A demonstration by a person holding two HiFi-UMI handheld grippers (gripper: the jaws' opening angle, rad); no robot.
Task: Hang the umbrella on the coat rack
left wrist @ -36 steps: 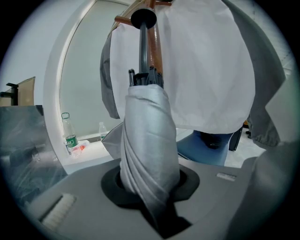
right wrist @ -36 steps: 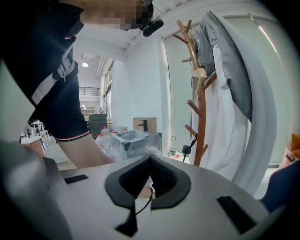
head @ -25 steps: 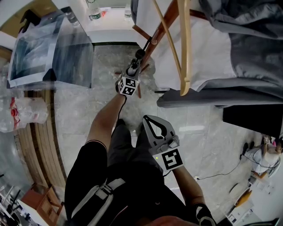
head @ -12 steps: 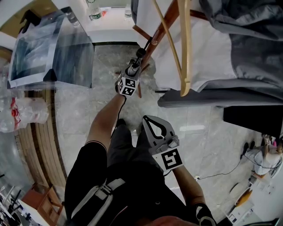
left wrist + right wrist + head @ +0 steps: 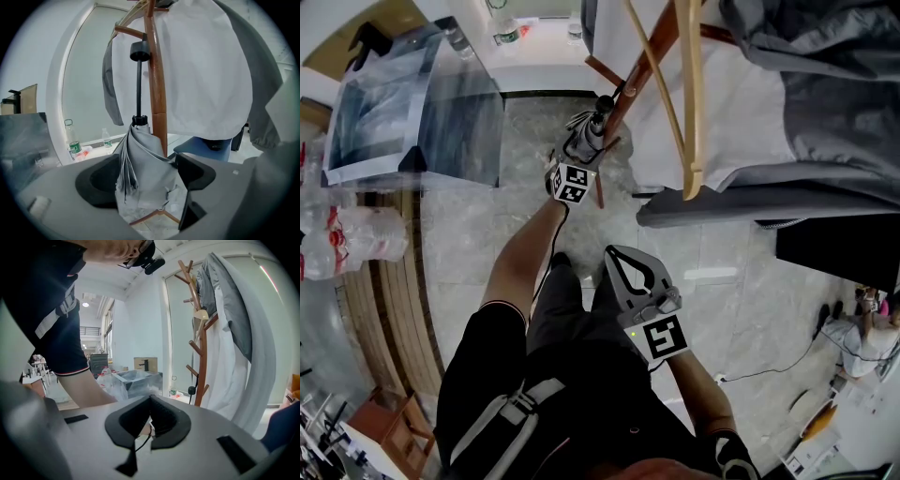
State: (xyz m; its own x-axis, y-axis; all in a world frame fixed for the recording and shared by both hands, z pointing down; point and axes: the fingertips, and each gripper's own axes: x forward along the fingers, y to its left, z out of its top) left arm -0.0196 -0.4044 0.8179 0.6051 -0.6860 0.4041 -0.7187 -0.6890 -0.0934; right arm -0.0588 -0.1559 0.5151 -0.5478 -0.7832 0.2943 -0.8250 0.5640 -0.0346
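At the coat rack (image 5: pixel 626 86), the outstretched left claw (image 5: pixel 584 141) opens around the umbrella (image 5: pixel 145 168).

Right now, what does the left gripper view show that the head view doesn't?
Only the left gripper view: the gap of the left gripper, its jaws opening with the grey canopy of the umbrella between them, and the black shaft's full run up to the handle beside the pole. Only the head view: the right gripper, shut, low by the person's legs, and a wooden hanger. Both: the coat rack, the umbrella, the white garment.
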